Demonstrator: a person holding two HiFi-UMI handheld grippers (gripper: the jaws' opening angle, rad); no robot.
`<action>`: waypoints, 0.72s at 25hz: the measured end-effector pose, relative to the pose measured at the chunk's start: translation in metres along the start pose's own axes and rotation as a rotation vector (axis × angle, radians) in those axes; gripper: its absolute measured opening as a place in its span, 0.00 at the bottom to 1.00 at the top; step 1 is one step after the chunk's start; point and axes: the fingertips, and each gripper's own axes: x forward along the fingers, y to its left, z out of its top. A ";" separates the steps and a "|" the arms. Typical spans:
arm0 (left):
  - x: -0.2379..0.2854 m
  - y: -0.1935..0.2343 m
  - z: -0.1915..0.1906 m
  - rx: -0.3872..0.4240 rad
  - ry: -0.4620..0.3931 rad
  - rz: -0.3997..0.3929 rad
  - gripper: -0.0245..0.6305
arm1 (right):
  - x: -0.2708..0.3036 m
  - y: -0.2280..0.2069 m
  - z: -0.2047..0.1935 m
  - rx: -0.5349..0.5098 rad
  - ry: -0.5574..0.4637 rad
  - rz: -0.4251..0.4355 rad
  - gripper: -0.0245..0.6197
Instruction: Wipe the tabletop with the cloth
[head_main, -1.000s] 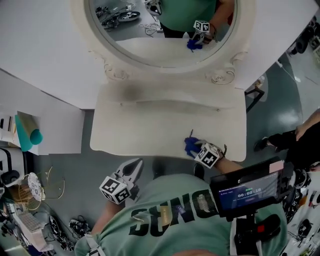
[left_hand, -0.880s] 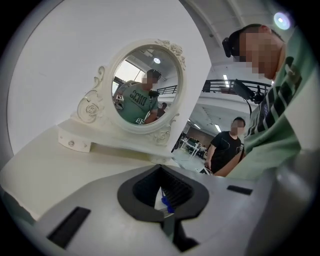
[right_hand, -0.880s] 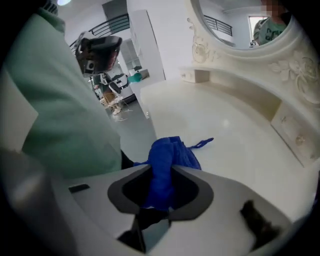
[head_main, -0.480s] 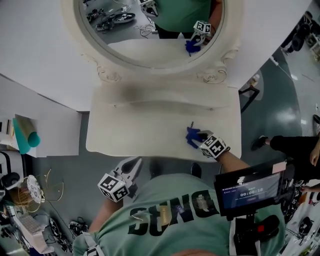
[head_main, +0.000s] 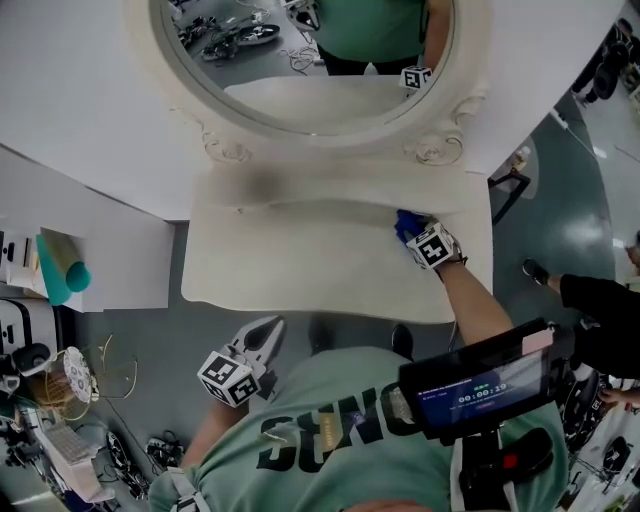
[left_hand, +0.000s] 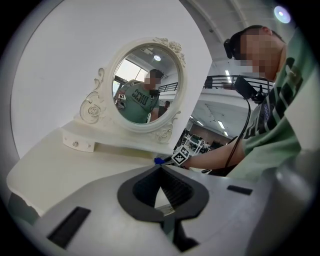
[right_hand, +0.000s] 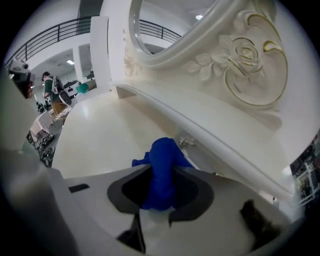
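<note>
The cream tabletop (head_main: 300, 265) of a vanity lies below me. A blue cloth (head_main: 403, 221) is pressed on its back right part, close under the raised shelf (head_main: 340, 190) below the mirror. My right gripper (head_main: 411, 232) is shut on the cloth; the bunched blue cloth (right_hand: 162, 172) sticks out between the jaws over the tabletop (right_hand: 105, 137). My left gripper (head_main: 270, 328) hangs off the table, in front of its near edge, shut on nothing. In the left gripper view its tips meet (left_hand: 160, 168), and the cloth (left_hand: 158, 161) shows far off.
An oval mirror (head_main: 320, 50) with a carved frame (right_hand: 240, 60) rises at the back. A teal roll (head_main: 62, 272) lies on a white surface at the left. Cables and clutter cover the floor at lower left (head_main: 60, 400). Another person (head_main: 600, 300) stands at the right.
My right gripper has slid the cloth from the front right of the tabletop to the back right, up against the shelf. The left gripper has stayed put.
</note>
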 end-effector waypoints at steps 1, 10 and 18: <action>0.001 0.000 0.000 0.000 0.000 -0.004 0.04 | -0.002 0.007 -0.003 -0.018 0.014 0.015 0.20; 0.020 -0.005 0.002 0.007 -0.008 -0.063 0.04 | -0.081 0.198 -0.117 -0.278 0.104 0.369 0.20; 0.032 -0.023 0.001 0.023 0.012 -0.083 0.04 | -0.087 0.125 -0.091 -0.116 -0.061 0.288 0.20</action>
